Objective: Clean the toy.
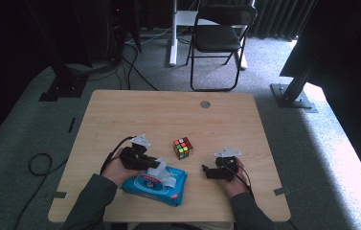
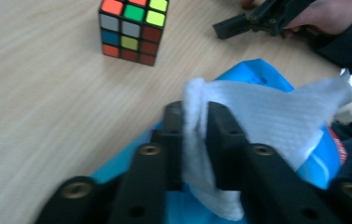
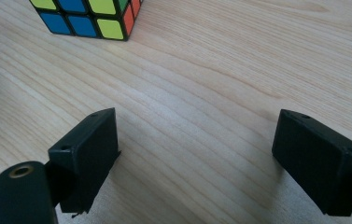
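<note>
One white wipe pinched tight in left gripper jaws, half out of blue wipe pack at desk front. Looks partly done: wipe not free yet. Right gripper jaws wide apart, holding nothing. Puzzle cube sits near middle.

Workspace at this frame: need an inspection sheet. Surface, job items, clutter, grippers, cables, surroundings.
Surface: wooden table, bare apart from the items below.
Job's things: blue wipes pack at near edge; white wipe pulled up from it.
Clutter: puzzle cube mid-table, untouched.
Grippers: left gripper shut on the wipe; right gripper open, over bare wood.
Cables: black cable looped on the floor at left.
Surroundings: folding chair beyond the table, grey carpet.
</note>
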The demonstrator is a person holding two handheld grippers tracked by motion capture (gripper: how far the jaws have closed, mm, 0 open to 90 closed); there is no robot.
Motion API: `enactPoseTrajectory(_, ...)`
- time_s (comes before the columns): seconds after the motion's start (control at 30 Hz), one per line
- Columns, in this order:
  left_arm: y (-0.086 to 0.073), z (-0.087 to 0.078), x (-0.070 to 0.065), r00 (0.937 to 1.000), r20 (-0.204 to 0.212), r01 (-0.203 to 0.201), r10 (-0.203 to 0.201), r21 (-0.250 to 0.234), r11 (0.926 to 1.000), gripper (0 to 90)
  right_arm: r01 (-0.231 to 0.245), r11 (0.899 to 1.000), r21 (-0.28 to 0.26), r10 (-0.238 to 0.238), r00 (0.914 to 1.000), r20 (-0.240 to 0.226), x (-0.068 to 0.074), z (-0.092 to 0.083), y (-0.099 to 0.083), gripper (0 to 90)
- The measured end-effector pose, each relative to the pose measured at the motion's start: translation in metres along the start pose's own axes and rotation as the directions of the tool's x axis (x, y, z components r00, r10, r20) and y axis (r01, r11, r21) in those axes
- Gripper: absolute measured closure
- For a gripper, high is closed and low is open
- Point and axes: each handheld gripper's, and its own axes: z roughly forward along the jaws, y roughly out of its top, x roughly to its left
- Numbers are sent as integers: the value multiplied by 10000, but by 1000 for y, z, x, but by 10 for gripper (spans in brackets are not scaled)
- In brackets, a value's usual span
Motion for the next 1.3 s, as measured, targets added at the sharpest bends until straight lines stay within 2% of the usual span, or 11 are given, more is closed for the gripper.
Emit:
enactPoseTrajectory(0.1, 2, -3, -1, 9998, -173, -56, 52, -182, 9998, 881, -18, 10000, -5, 18, 10000, -1, 0, 0, 0, 141)
enactPoseTrajectory(0.33, 3, -5, -2, 9983, -548, -205, 184, -378, 9991, 885, -12, 10000, -2, 12, 10000, 0, 0, 0, 0, 141)
enactPoseTrajectory(0.63, 5, -7, -3, 9962, -812, -352, 307, -541, 9979, 887, -7, 10000, 0, 7, 10000, -3, 0, 0, 0, 141)
enactPoseTrajectory(0.77, 7, -9, -3, 9930, -1130, -430, 349, -698, 9966, 888, 0, 10000, 5, 0, 10000, -4, 0, 0, 0, 141)
enactPoseTrajectory(0.87, 8, -10, -3, 9923, -1202, -396, 289, -877, 9954, 889, -10, 10000, -1, 10, 10000, 2, 0, 0, 0, 141)
enactPoseTrajectory(1.1, 12, -12, -2, 9895, -1393, -520, 383, -963, 9940, 889, 6, 10000, -7, -6, 10000, 3, 0, 0, 0, 141)
enactPoseTrajectory(1.3, 15, -14, -1, 9852, -1676, -560, 359, -1173, 9915, 889, 8, 10000, -8, -8, 10000, 4, 0, 0, 0, 141)
